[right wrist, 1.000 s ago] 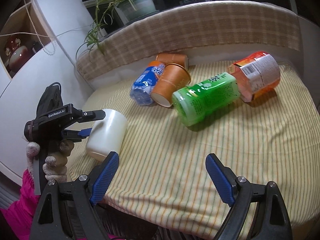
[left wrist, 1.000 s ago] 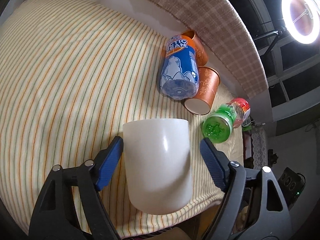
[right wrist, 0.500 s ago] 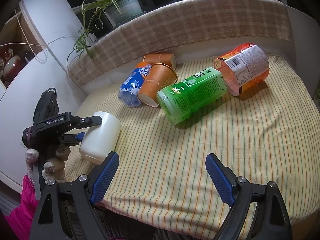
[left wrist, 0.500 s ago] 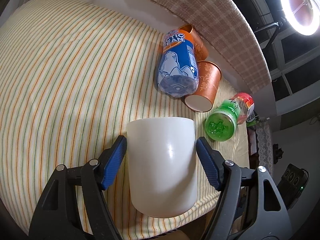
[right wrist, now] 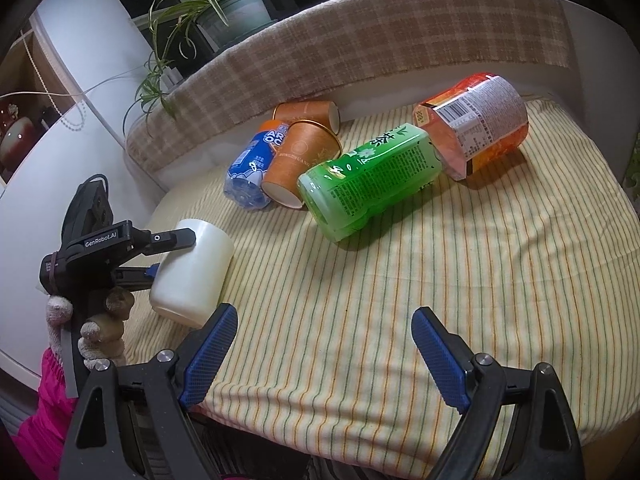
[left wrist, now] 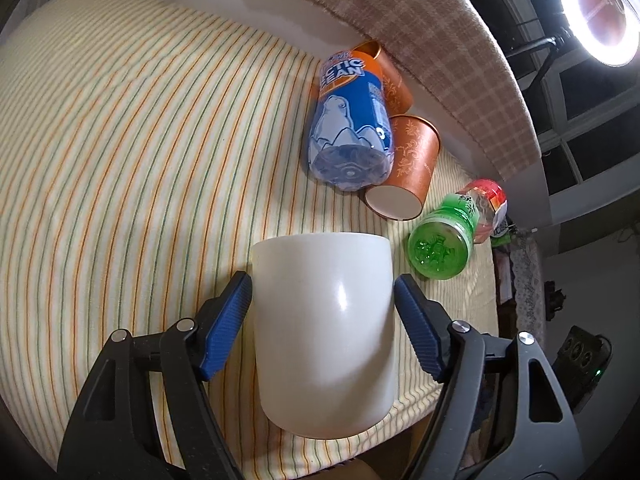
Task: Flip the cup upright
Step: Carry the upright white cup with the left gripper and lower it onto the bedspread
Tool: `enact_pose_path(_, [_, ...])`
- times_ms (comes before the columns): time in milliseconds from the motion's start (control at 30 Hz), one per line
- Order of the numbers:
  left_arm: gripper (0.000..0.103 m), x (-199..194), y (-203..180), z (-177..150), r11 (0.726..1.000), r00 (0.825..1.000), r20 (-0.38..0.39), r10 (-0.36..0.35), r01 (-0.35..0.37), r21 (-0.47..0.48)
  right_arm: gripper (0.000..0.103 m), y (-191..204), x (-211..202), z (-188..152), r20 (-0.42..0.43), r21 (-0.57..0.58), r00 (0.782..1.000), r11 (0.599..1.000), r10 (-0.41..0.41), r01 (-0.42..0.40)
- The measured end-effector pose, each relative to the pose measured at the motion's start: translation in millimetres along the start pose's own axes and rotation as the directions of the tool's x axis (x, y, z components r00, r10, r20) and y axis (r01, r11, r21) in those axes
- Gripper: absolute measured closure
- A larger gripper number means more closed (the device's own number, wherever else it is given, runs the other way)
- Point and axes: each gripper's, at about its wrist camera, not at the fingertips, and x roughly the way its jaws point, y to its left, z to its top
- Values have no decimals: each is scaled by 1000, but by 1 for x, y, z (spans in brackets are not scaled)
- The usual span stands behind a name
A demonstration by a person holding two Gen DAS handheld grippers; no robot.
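since a second ago the left claw [left wrist: 323, 322] has narrowed around the white cup [left wrist: 324, 316]: its blue pads, which stood well off the cup's walls, now sit right against them on both sides, and in the right wrist view the cup has slid a little nearer the table's near edge.

the cup lies on its side directly between the left claw's fingers, its long axis running straight ahead along them. the end toward the claw looks closed and rounded; the far end is probably the mouth, though the opening itself is hidden. the pads touch or all but touch the walls, so the claw is pinching the cup or on the point of it; i cannot tell if the grip is firm. the left claw is plainly the nearer one. the right claw [right wrist: 324, 356] hangs spread and empty, with the cup off to its left and a little ahead.

by my judgement the coming move is a tilt that brings the far end up.

counted: one white cup, two orange paper cups [right wrist: 300, 164], one blue bottle [left wrist: 348, 128], one green bottle [right wrist: 368, 180], one red-orange bottle [right wrist: 476, 124], all lying down ahead of the claws on the striped cloth [right wrist: 460, 272].
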Motion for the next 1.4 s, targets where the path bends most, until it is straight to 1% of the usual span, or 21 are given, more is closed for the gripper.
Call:
enact_pose_path(133, [28,-12,-15,-6,997,997,64,32,-37,63,13,-3,-1,1,3,6,1000,1000,-5,5])
enact_pose_path(200, [28,-19,-25,-10,992,993,108,53,-65,109,12,-4,-1,1,3,10,1000,1000,-5,5])
enact_pose_path(300, [28,-26,-34,-13,983,985,154,75,-100,156,13,-5,0,1,1,16,1000,1000,-3,3])
enact_pose_path(467, [29,-29,-45,-16,965,972,207,113,-157,211,12,-5,3,0,-6,21,1000,1000,3,-3])
enact_pose_path(633, [29,-30,-56,-24,936,950,270,155,-228,267,12,-9,2,0,-4,33,1000,999,-1,1])
enact_pose_path(833, [29,-28,-71,-34,889,917,347,195,-315,333,12,-9,0,0,6,37,1000,999,-4,4])
enact_pose_path(1000, [29,-26,-81,-45,853,901,379,208,-357,380,12,-7,-2,-1,16,25,1000,1000,-18,17])
enact_pose_path(1100, [29,-24,-83,-51,842,900,382,210,-365,397,12,-6,-3,0,24,18,999,1000,-26,25])
enact_pose_path(1200, [29,-21,-83,-54,841,903,375,208,-361,403,12,-4,-5,0,33,5,999,999,-38,38])
enact_pose_path(1333, [29,-20,-84,-59,834,902,377,210,-366,413,13,-2,-5,0,36,-8,998,999,-50,50])
enact_pose_path(1400, [29,-19,-84,-60,835,904,374,207,-362,415,12,-3,-4,0,35,-6,998,999,-48,49])
